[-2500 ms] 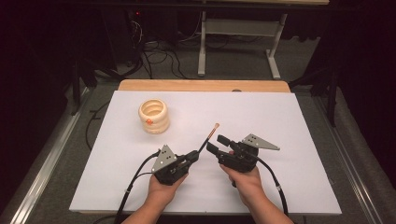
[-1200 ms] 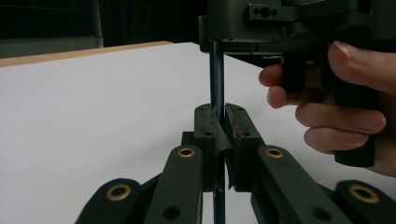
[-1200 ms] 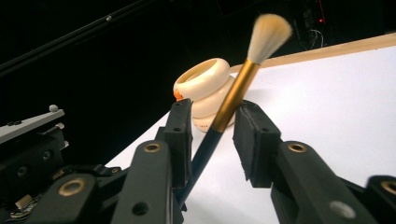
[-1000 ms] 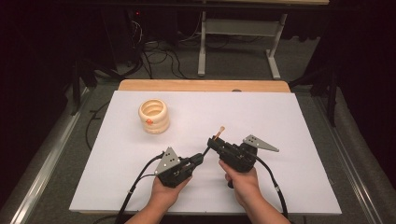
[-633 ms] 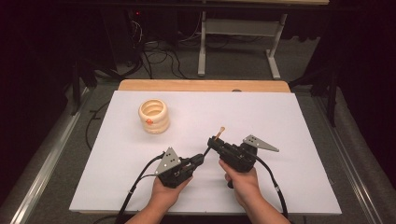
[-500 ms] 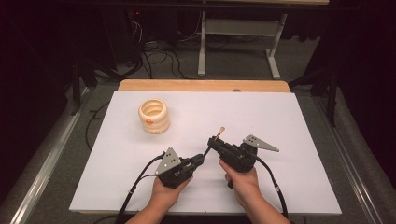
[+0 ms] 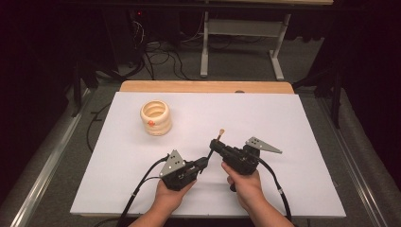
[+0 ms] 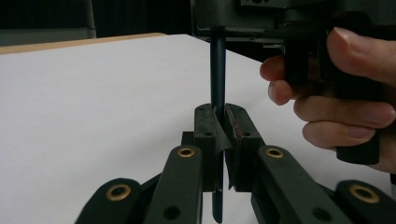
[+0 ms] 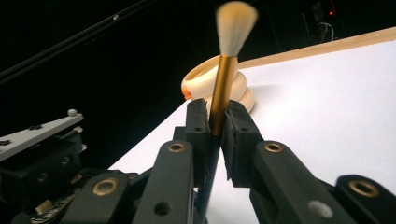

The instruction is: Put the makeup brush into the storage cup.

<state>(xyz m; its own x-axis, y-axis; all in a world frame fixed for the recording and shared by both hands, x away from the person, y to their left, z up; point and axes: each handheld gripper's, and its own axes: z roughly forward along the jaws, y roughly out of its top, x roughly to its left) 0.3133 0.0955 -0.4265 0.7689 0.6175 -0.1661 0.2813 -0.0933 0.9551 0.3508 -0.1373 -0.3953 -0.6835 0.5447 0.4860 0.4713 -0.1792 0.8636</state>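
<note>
In the high view both hands sit low in the frame, just below centre, on a white desk [image 7: 293,142]. The left hand-held gripper [image 7: 204,163] lies at lower centre, its jaws pointing to the right and slightly up the frame. The right hand-held gripper [image 7: 215,144] is just to its right, pointing up and left. The two tips are just beside each other, and a thin brush [image 7: 215,144] spans them, slanting from the left tip up to a pale tuft just above the right one.

In the left gripper view, the left hand-held gripper [image 8: 221,122] has its jaws drawn narrow onto the brush's dark handle [image 8: 217,70], which rises straight up the middle of the frame into the body of the other tool at the top. The fingers [image 8: 345,107] of the person's right hand wrap that tool at the right edge.

In the right gripper view, the right hand-held gripper [image 9: 216,119] has just been closing, and its jaws are clamped narrow on the brush's gold ferrule [image 9: 221,88]. The blurred pale bristles stand at the top centre of the frame.

A cream ribbed cup [image 7: 156,117] with a small orange mark stands in the upper left part of the desk, well apart from both tools. It also shows behind the ferrule [image 9: 233,91] in the right gripper view. A wooden strip [image 7: 203,86] runs along the desk's far edge.
</note>
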